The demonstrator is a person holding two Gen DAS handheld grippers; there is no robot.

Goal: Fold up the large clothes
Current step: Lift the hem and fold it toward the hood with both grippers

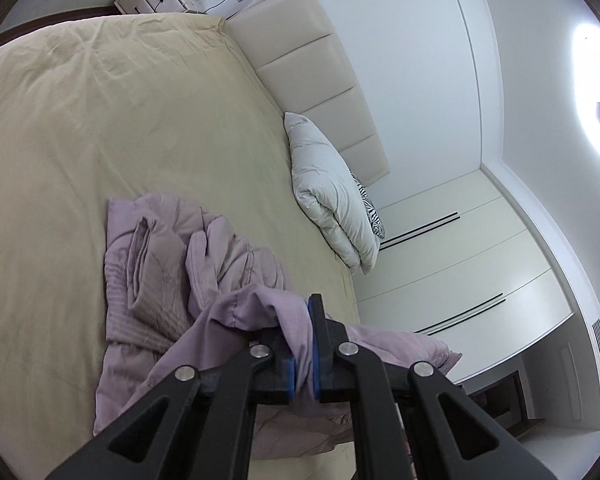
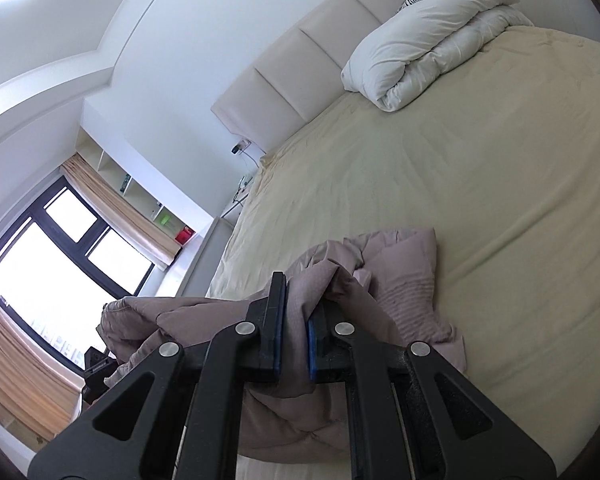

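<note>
Two hand-held grippers each pinch a fold of the same mauve quilted garment (image 1: 156, 264): in the left wrist view the left hand-held gripper (image 1: 303, 340) has its blue pads pressed together on a gathered edge at the lower middle of the frame, and in the right wrist view the right hand-held gripper (image 2: 292, 332) clamps another part of the cloth in the same way. The garment seems to be held at two separated points so that it can be lifted and spread before a fold is made; this is a judgement only. Most of it lies crumpled on the beige bed (image 1: 100, 120), toward the lower centre of both frames, and part hangs below the pads. Both tools point a little downward over the bed. A folded white duvet (image 2: 428, 36) rests near the padded headboard (image 1: 320, 64), well apart from the garment.
</note>
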